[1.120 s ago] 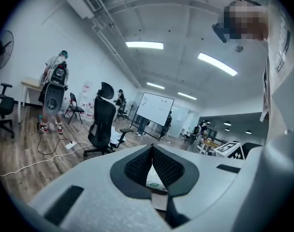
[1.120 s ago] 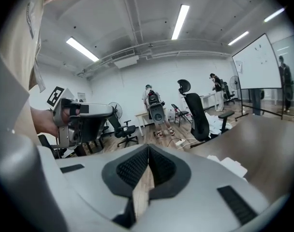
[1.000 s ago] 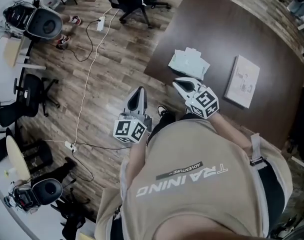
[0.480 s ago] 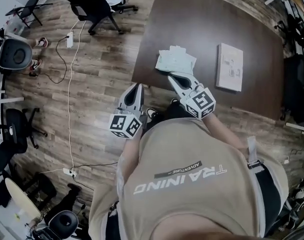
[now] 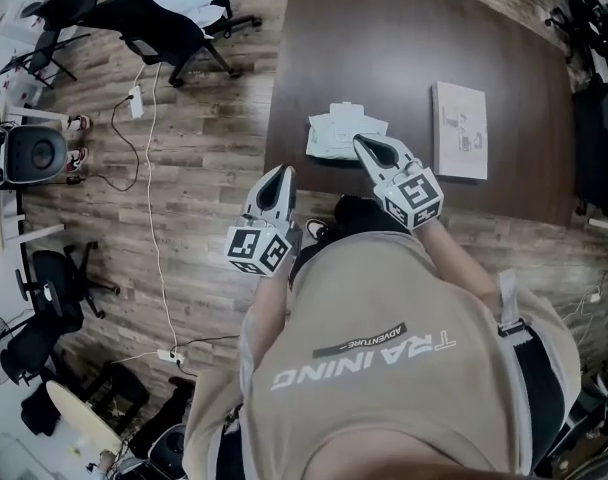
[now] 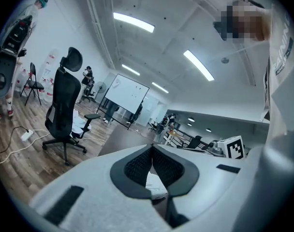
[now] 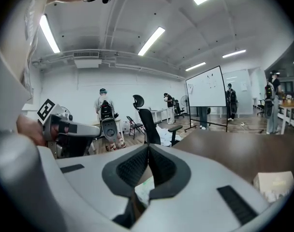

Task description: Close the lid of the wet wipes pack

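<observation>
The wet wipes pack (image 5: pixel 342 131), pale and crinkled, lies near the front edge of the dark brown table (image 5: pixel 404 58); whether its lid is up I cannot tell. My right gripper (image 5: pixel 368 146) is shut and empty, its tip just at the pack's near right corner. Off the table's left side, over the wooden floor, my left gripper (image 5: pixel 282 175) is shut with nothing in it. A sliver of the pack (image 6: pixel 154 183) shows behind the closed jaws in the left gripper view, and the pack (image 7: pixel 146 190) shows the same way in the right gripper view.
A white box (image 5: pixel 460 130) lies on the table right of the pack. A black office chair (image 5: pixel 149 18) stands on the floor at the upper left, with a cable and power strip (image 5: pixel 136 101) beside it. People stand far off in the room.
Both grippers moved forward toward the table. The right gripper's tip came up to the pack's corner, and the left gripper advanced beside the table's edge. The head view swung so the table sits more centred.
</observation>
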